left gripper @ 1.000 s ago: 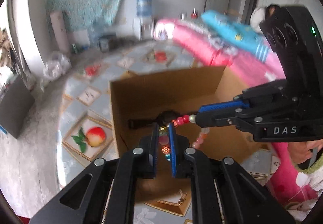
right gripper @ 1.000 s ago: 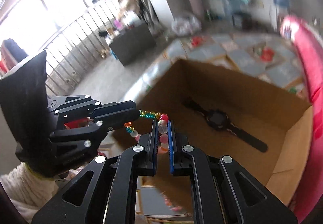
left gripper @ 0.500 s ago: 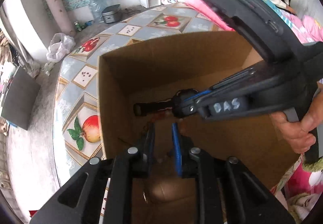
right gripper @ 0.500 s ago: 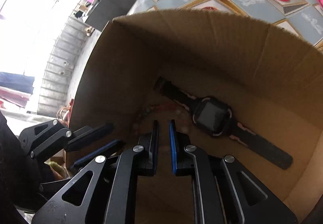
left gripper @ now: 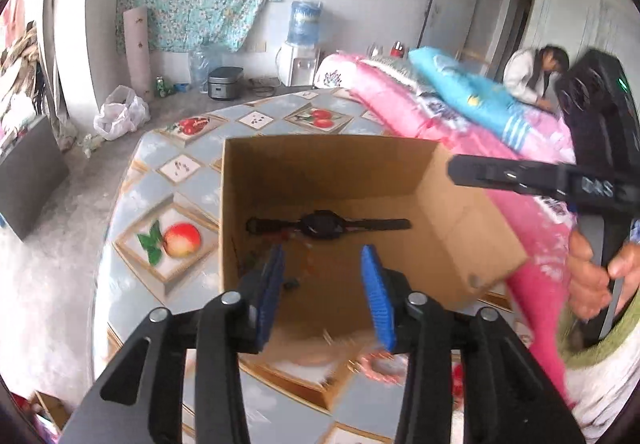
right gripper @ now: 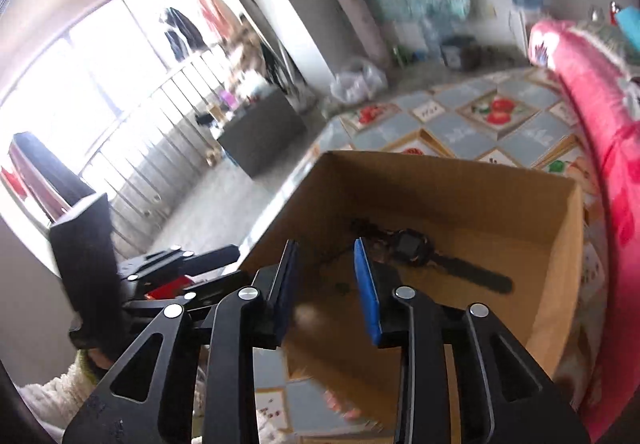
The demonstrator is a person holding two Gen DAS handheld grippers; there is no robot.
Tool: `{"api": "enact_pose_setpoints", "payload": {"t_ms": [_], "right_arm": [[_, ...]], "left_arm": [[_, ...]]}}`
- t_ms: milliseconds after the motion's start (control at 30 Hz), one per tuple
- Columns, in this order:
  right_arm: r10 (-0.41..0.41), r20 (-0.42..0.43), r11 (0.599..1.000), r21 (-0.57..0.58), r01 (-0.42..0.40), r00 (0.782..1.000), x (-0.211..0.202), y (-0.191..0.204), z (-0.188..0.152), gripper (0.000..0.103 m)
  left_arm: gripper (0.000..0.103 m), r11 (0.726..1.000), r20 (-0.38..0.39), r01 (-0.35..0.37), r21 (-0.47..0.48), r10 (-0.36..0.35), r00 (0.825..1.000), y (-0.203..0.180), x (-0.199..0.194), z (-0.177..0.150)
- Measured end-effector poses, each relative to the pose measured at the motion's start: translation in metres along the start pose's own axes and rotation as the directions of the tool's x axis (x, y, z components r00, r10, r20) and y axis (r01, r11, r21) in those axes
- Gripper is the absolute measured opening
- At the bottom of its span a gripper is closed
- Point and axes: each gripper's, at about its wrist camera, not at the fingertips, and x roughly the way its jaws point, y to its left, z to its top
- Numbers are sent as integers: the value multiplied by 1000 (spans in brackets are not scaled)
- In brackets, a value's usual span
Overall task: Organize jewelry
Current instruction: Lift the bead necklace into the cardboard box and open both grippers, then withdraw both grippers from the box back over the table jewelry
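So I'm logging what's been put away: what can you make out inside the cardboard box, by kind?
Black wristwatch: 1
Beaded string, partly hidden and blurred, beside the watch: 1
Total in the cardboard box: 2 that can be made out

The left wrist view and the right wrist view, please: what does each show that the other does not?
Only the left wrist view: a hand gripping the right tool's handle, and a pink beaded bracelet on the table before the cardboard box. Only the right wrist view: the bright window with railings. Both: the box holding a black watch, and blue pads with nothing between them.
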Motion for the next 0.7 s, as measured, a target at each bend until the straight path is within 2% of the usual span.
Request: {"api": "enact_pose_setpoints", "payload": {"t_ms": [67,167,233,367,700], "right_arm": [[28,40,1000,9,-28,999,-16,10,-22,35],[43,55,999,17,-44,998,-30,12,-43,40],[45,41,999,20,-46,998,-33,10,-57,48],[28,6,999,22,-28,1000,-36,7,-80,54],[46,-73,995,94,-39,996,-25,-21,-99,54]], "left_arm": [[45,1000,6,12,-23,-12,1000,-4,-3,-10],[50,998,14,19,-60,-18,1000,-14,-9,-32],[52,997,20,19,-77,-17,1000,-20,-9,-42],[57,996,19,-17,-87,19,1000,-29,-5,-58],[62,990,-50,-93,-108,88,995,-34,18,-73]]}}
